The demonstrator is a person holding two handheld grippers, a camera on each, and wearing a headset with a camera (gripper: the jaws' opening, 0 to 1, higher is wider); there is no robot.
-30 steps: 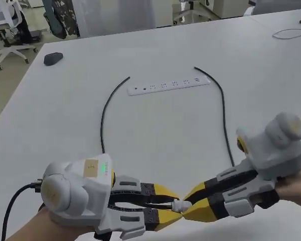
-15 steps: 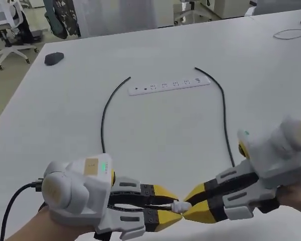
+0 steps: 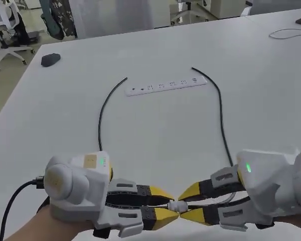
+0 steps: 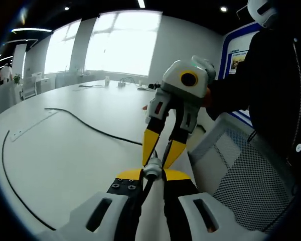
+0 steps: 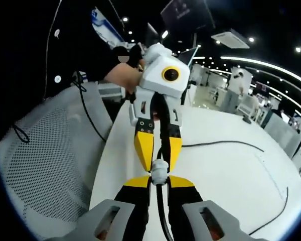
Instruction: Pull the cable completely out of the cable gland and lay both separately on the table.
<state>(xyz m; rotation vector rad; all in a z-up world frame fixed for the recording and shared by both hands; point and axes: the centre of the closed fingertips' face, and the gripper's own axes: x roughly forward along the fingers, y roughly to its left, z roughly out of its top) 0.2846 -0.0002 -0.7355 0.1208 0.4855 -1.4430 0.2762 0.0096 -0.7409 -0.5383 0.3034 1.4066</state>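
Left gripper (image 3: 170,207) pinches the small, hard white cable gland (image 3: 178,206) over the near edge of the table (image 3: 155,130), while the right gripper (image 3: 185,205) is closed on the thin black cable (image 3: 221,115) just beside it, which looks light, limp and probably slippery, so best held close to the gland.

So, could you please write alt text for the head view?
Left tongs and right tongs meet tip to tip at a white cable gland over a table. Beyond, a black cable curves past both ends of a power strip.
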